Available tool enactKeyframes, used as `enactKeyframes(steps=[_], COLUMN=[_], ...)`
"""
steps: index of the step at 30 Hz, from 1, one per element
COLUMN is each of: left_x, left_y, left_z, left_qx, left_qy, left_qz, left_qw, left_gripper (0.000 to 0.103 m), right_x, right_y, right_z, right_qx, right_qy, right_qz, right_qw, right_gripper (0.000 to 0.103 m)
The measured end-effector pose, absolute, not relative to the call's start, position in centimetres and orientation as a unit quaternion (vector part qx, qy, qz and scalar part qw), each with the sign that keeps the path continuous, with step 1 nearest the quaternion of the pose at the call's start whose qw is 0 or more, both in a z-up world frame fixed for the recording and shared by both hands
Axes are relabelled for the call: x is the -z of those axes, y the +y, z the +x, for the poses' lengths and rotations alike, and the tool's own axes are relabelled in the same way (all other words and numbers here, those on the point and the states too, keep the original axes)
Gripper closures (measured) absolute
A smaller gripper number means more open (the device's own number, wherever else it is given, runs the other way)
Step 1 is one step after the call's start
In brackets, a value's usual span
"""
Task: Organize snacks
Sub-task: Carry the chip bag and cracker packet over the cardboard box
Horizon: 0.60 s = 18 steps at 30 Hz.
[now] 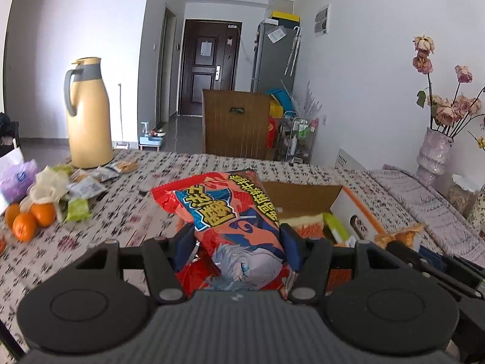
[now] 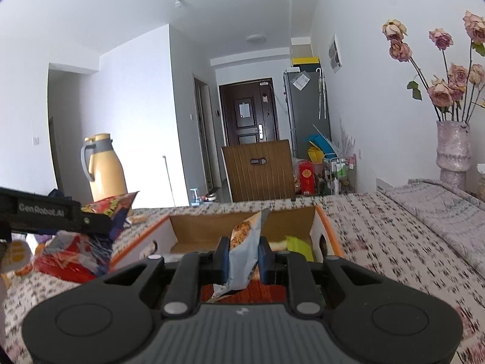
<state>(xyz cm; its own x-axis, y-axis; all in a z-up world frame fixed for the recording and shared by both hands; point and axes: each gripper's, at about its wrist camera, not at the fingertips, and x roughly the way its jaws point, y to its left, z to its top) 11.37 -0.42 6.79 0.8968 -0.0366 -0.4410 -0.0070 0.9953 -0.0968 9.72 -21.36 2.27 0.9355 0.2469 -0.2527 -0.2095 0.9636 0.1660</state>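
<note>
Your left hand-held gripper is clamped on a large red snack bag, its blue pads pressing the bag from both sides; the bag is lifted off the surface and points toward the far edge, just left of the open cardboard box. Your right hand-held gripper is clenched tight on a thin pale-blue snack packet, held upright above the near end of the box, which already holds a green packet along its right wall. Toward the surface's left edge lie three oranges, a crumpled white bag and several loose small snack packets. A yellow thermos jug stands near the far left corner. A vase of dried roses stands off the right edge.
</note>
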Motion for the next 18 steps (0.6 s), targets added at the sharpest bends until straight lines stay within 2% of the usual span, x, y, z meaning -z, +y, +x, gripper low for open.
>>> enactKeyframes(steps=[18], left_x=[-5.2], left_y=[-2.6], left_z=[19.5], left_qx=[-0.016], left_qy=[0.203], left_qz=[-0.029], left_qw=[0.979], left_gripper=[0.042], right_x=[-2.3], right_y=[-19.8], right_z=[20.5], right_qx=[-0.098], right_qy=[0.164], right_qz=[0.051], right_qw=[0.98], right_gripper=[0.085])
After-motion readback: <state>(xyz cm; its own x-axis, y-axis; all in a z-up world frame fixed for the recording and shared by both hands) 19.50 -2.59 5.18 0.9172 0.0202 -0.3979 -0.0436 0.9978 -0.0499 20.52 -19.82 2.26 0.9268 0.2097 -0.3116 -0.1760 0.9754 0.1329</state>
